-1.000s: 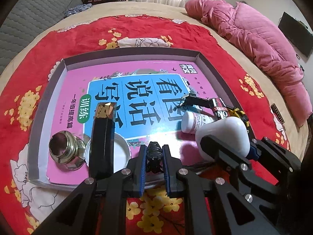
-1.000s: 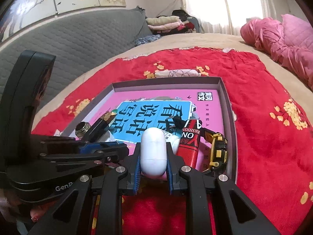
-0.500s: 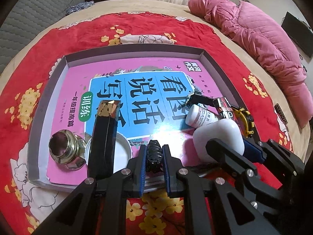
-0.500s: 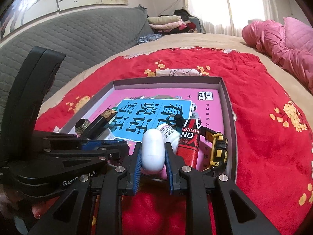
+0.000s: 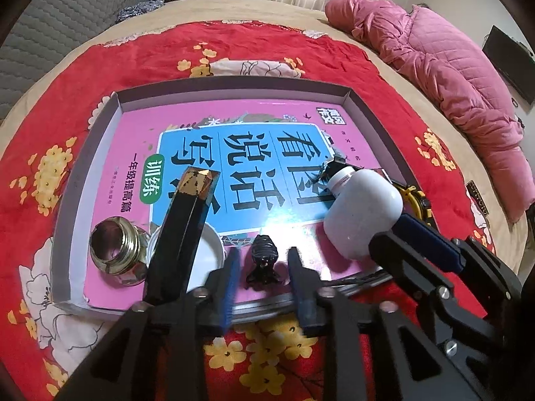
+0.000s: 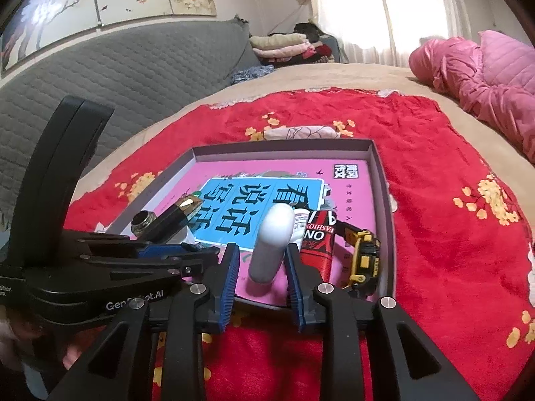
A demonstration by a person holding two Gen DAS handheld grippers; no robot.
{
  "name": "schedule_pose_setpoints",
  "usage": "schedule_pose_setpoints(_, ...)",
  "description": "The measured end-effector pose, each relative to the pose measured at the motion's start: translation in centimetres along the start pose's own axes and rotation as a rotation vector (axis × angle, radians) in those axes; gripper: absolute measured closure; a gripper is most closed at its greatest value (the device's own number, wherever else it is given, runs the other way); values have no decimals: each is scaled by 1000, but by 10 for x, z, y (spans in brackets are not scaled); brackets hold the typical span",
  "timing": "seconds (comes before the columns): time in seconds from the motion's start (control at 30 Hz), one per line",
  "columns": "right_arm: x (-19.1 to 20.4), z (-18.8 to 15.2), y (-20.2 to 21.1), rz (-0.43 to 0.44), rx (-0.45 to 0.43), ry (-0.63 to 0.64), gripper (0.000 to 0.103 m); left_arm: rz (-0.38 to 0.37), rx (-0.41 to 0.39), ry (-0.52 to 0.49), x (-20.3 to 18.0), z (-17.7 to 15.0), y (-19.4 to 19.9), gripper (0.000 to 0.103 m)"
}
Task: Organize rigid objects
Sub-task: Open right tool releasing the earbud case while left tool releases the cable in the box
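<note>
Red bedspread; white case (image 6: 271, 244) stands upright in tray (image 6: 381, 180).

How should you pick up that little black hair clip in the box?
Grip the black hair clip across its ribbed body, coming from above with one of the fingers on each long side. It lies flat on the pink book; the splayed handles look less steady.

Both tongs tilt downward side by side, the left tongs (image 5: 264, 264) and right tongs (image 6: 262, 267) each with jaws just opened, pads gripping nothing.
</note>
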State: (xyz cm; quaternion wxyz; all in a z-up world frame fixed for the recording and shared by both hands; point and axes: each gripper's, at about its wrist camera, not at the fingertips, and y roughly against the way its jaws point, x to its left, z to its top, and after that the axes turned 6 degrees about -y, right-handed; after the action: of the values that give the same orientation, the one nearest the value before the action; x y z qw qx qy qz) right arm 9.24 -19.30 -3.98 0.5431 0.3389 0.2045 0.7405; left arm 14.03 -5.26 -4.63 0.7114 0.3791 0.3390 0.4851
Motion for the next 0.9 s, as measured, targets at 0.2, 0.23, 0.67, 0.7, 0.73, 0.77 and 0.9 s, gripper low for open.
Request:
schedule_pose_setpoints(0.2, -2, 2, 17, -5, -51, -9, 64, -11, -21, 2, -1, 0, 7, 58)
schedule_pose_setpoints(0.23, -2, 2, 19, -6, -56, -8, 64, -13, -27, 3, 0, -1, 9, 58)
schedule_pose_setpoints(0.67, 20, -11, 40, -43, -56, 22, 52, 16, -102, 17, 14, -24, 47, 50)
schedule_pose_setpoints(0.7, 22, -12, 41, -47, -54, 24, 51, 19, -106, 19, 16, -26, 49, 48)
schedule_pose_setpoints(0.73, 24, -14, 42, -51, -50, 28, 51, 20, -111, 23, 18, -29, 52, 46)
schedule_pose_setpoints(0.77, 26, -15, 43, -54, -46, 31, 49, 20, -113, 24, 19, -31, 55, 45)
schedule_pose_setpoints(0.9, 32, -20, 43, -66, -22, 35, 44, 45, -129, 18, 25, -38, 65, 45)
